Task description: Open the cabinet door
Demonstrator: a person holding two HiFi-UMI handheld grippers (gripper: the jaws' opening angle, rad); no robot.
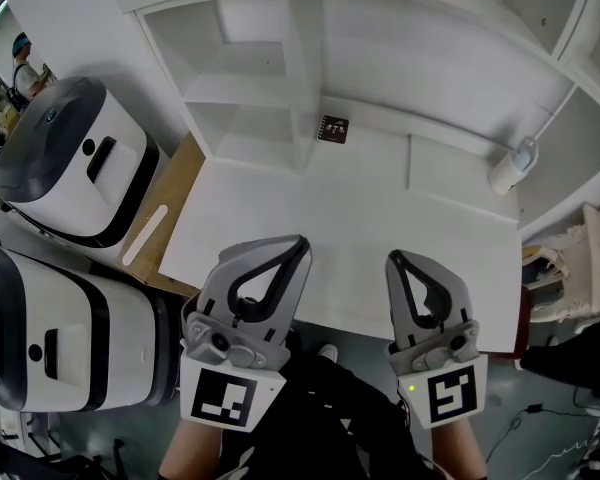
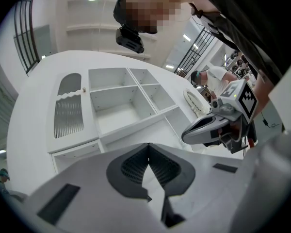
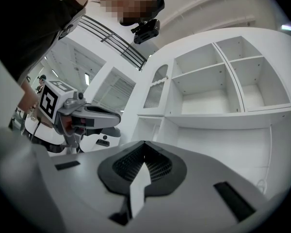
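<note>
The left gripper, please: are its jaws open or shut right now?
Shut. The left gripper shows its jaw tips touching in its own view, and nothing is clamped between them.

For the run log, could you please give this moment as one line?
left gripper: shut, empty | right gripper: shut, empty | cabinet door: closed, untouched | position: above desk
</note>
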